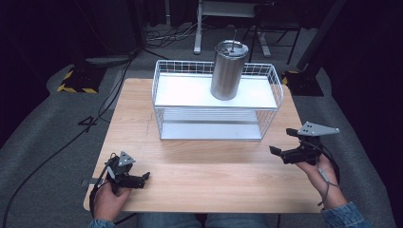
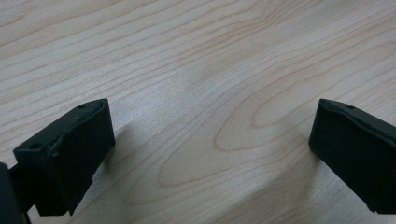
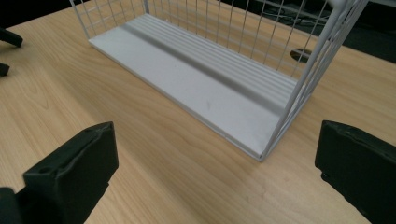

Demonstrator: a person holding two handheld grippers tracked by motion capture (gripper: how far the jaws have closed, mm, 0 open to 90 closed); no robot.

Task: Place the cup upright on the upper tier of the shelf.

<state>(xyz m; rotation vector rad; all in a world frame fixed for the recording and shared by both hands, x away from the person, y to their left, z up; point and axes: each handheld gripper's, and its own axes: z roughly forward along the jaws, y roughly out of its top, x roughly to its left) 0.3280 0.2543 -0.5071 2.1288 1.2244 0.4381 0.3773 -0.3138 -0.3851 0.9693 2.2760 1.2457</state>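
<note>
Both jaws wide, empty. R gripper point(image 1: 285, 143) near desk's right edge: approach steel cup point(image 1: 228, 70) on rack point(image 1: 216, 108) top level, grip mid-body.

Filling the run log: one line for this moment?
left gripper: open, empty | right gripper: open, empty | steel cup: on rack top

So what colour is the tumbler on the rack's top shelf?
Brushed silver metal tumbler, clearest in the high view.
</note>
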